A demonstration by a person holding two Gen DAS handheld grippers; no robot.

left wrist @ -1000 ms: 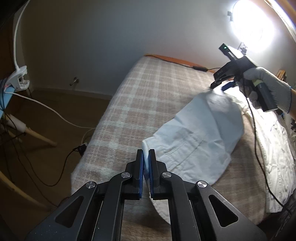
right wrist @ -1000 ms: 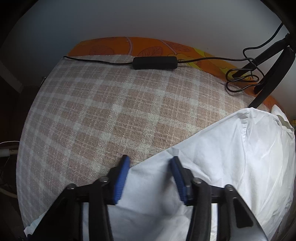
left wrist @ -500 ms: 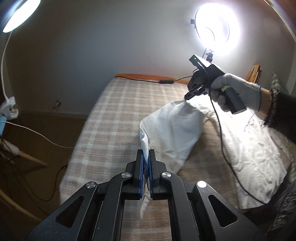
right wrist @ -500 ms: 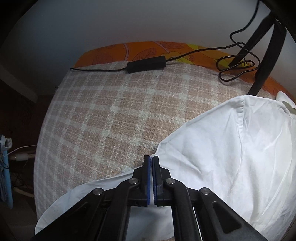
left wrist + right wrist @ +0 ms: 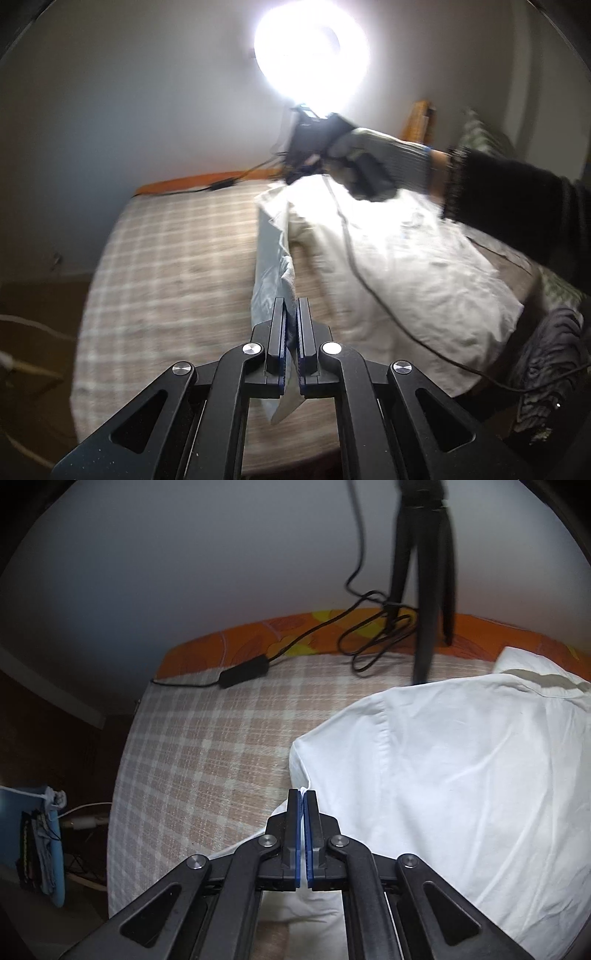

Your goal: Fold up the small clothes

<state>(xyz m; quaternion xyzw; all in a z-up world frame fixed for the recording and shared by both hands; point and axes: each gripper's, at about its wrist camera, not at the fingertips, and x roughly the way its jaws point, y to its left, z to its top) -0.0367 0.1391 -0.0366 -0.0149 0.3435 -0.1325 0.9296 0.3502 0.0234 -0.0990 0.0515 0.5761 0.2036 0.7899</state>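
Both your grippers pinch the white cotton shirt (image 5: 461, 775)

Left gripper (image 5: 291, 321) and right gripper (image 5: 304, 812) clamp its edge; no readable writing.

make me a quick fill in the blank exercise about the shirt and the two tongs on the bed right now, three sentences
1. Both the left tongs and the right tongs are shut on the ____ shirt.
2. The shirt lies on a ____-patterned blanket.
3. The hand gripping the right tongs wears a grey ____.

Missing words: white; checked; glove
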